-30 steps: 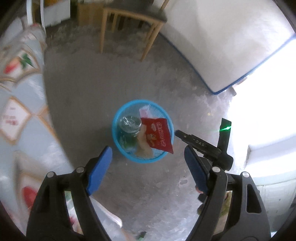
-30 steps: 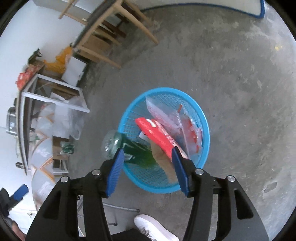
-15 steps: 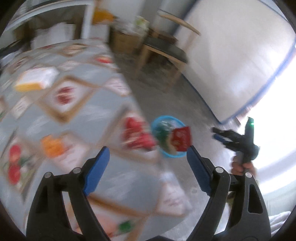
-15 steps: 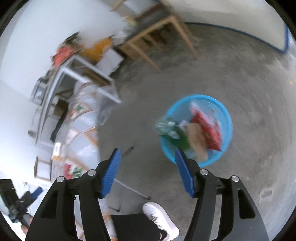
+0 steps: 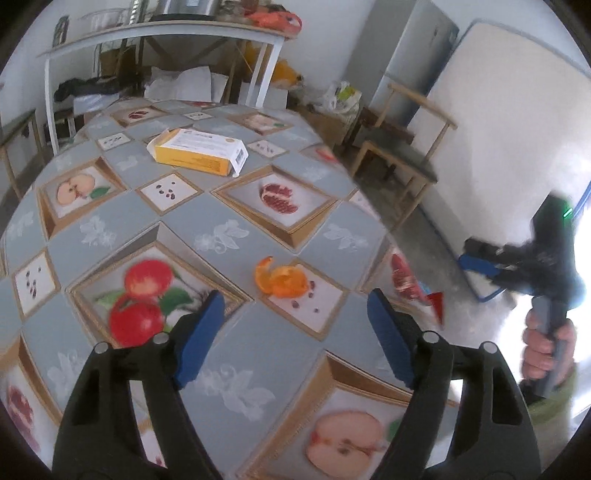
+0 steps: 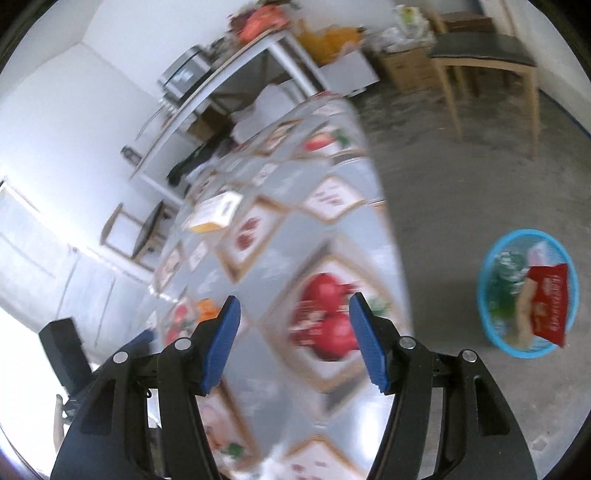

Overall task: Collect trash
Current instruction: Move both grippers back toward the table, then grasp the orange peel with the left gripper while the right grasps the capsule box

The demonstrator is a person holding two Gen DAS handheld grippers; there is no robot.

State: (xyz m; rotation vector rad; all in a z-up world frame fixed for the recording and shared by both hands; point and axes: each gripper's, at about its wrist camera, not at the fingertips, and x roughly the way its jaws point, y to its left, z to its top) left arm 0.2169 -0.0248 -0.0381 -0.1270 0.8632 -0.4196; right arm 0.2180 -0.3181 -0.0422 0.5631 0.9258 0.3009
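An orange peel [image 5: 282, 282] lies on the fruit-patterned table [image 5: 221, 229], just ahead of my left gripper [image 5: 295, 295], whose jaws are closing with nothing between them. Farther back lies an opened yellow and white box [image 5: 199, 151]. My right gripper [image 6: 294, 301] hovers open and empty over the table's near corner; it also shows beyond the table's right edge as my right gripper [image 5: 467, 254] in a hand [image 5: 543, 354]. On the floor stands the blue basket [image 6: 480, 288], holding a red snack bag [image 6: 550, 299] and a green bottle [image 6: 506, 273].
A wooden chair [image 5: 399, 155] stands on the concrete floor beyond the table's far right corner. A white shelf table [image 5: 166, 27] loaded with clutter runs along the back wall, with bags and boxes under it. A white panel [image 5: 498, 110] leans at the right.
Both grippers have swung away from the basket and up over the table. The peel and the box have come into the left wrist view. The basket now sits far right in the right wrist view.
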